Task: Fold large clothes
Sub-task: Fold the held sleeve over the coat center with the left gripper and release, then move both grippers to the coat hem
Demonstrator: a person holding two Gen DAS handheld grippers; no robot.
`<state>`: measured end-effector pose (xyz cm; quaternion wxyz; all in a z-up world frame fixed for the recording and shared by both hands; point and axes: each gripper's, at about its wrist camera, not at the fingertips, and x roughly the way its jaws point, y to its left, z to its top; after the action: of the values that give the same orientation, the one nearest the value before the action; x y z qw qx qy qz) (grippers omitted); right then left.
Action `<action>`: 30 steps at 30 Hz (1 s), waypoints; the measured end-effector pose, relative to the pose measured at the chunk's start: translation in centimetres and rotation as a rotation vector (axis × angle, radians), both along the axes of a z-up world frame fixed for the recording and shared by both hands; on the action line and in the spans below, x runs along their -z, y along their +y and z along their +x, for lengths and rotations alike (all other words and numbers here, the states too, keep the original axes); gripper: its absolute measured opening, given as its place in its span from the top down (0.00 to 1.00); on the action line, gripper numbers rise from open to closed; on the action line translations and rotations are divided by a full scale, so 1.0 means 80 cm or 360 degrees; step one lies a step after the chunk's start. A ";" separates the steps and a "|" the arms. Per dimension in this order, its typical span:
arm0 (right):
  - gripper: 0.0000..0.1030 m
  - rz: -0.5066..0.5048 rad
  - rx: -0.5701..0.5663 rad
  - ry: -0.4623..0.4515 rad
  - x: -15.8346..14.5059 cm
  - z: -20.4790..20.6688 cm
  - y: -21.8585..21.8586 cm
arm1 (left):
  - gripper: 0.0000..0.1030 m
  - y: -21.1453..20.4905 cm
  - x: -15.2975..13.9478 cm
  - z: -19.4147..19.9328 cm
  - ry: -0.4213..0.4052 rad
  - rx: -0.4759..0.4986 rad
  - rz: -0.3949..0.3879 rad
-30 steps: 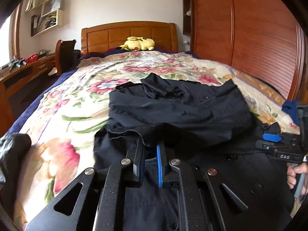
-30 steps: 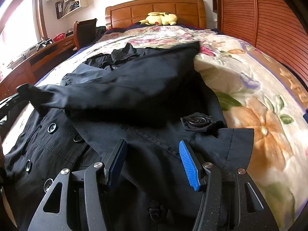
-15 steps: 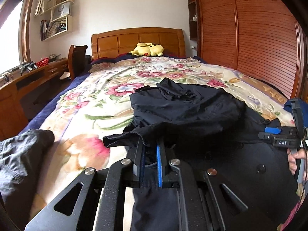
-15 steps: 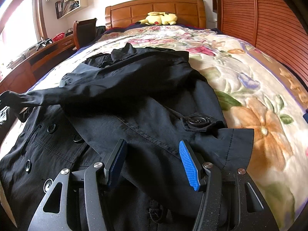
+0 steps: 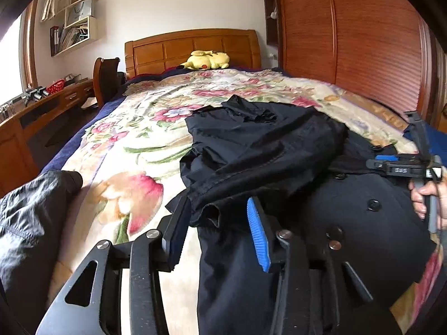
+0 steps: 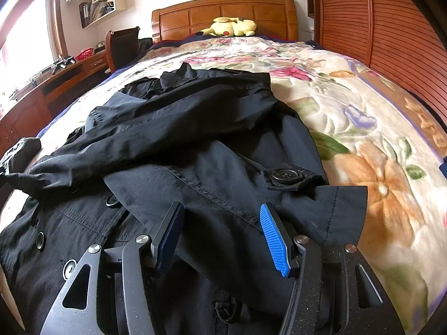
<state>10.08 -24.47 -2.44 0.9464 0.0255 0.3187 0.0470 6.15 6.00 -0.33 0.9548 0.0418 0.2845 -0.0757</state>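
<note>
Left tongs (image 5: 215, 223) just opened, black cotton coat sleeve cuff (image 5: 209, 215) lying loose between; right tongs (image 6: 220, 231) apart, idle.

Left gripper released from sleeve

The jaws of the left gripper (image 5: 216, 229), clamped on the cuff (image 5: 208, 213) of the black coat (image 5: 265, 150) earlier, are now parted; the cuff lies loose between them, drawn sideways across the coat front.
</note>
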 end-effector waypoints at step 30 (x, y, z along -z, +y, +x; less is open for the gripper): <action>0.43 -0.0020 0.0036 0.0046 0.004 0.005 0.003 | 0.21 0.025 0.028 -0.061 0.0029 -0.0052 -0.0047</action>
<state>10.50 -24.26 -2.77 0.9423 0.0237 0.3322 0.0340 1.23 8.02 -2.54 0.9538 0.0223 0.2927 -0.0647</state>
